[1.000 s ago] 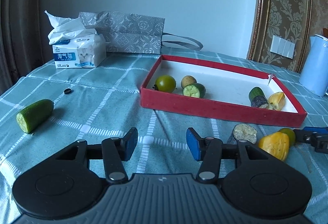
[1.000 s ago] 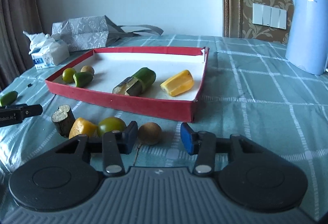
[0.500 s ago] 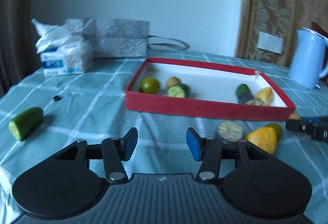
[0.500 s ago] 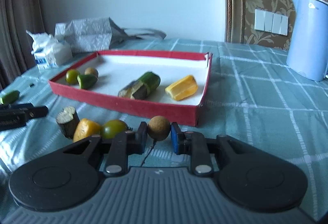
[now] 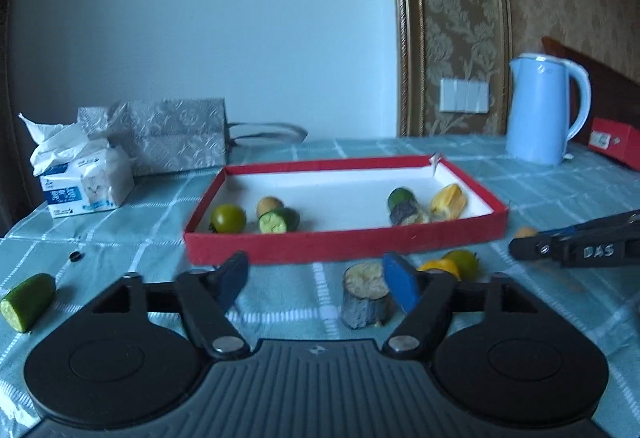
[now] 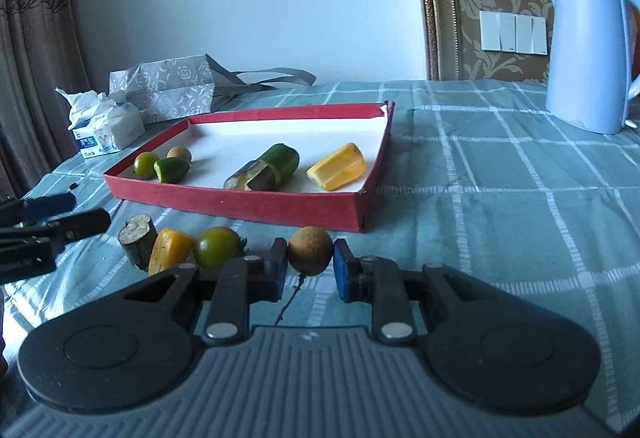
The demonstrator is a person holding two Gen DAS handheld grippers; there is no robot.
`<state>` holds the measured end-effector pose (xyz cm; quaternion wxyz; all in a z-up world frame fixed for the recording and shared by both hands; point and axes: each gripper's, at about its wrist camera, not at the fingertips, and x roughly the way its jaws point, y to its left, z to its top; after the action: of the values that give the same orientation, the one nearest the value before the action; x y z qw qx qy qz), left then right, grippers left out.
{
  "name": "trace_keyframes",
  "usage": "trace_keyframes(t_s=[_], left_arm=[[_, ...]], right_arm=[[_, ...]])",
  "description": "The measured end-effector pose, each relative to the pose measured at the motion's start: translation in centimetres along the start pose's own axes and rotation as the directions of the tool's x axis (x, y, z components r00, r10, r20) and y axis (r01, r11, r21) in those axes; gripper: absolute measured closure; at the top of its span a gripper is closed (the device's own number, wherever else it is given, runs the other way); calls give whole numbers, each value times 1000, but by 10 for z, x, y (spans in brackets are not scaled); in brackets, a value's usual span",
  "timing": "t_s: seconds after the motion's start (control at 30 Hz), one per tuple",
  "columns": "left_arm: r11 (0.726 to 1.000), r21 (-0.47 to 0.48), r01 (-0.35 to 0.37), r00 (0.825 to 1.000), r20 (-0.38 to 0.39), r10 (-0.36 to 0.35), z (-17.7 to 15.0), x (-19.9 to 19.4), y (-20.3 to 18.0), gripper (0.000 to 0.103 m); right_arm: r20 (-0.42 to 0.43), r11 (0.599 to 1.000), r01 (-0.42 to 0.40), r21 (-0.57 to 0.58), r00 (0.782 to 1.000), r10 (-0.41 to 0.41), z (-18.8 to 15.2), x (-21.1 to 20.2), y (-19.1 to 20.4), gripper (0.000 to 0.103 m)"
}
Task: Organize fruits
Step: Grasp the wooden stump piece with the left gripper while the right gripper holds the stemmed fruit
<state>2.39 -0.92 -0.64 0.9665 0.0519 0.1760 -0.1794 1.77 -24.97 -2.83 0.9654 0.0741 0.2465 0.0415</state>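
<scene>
In the left wrist view, the left gripper (image 5: 316,288) stands open, its jaws having just been opening, nothing pressed between them; the dark-skinned cut stump of fruit (image 5: 366,296) sits at about 3 o'clock inside the gap, close to the right pad; closing off-centre could tip it over on the checked teal surface (image 5: 120,238).

In the right wrist view, the right gripper (image 6: 310,266) is clamped on the small round brown fruit (image 6: 310,252), at 6 o'clock from the shallow red cardboard tray (image 6: 280,207); the round skin may squirt out, or clip the tray wall if carried low.
</scene>
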Motion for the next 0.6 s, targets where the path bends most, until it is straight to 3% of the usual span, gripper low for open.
trace_keyframes(t_s=[0.23,0.6], left_arm=[[997,64,-33,998,-46,36,1,20,-18,26],[999,27,-33,992,-123,37,2,42,-21,24]], right_arm=[[8,1000,-8,2,1000,8,0,-1,1,80],[15,1000,-24,11,1000,23,0,-3,0,80]])
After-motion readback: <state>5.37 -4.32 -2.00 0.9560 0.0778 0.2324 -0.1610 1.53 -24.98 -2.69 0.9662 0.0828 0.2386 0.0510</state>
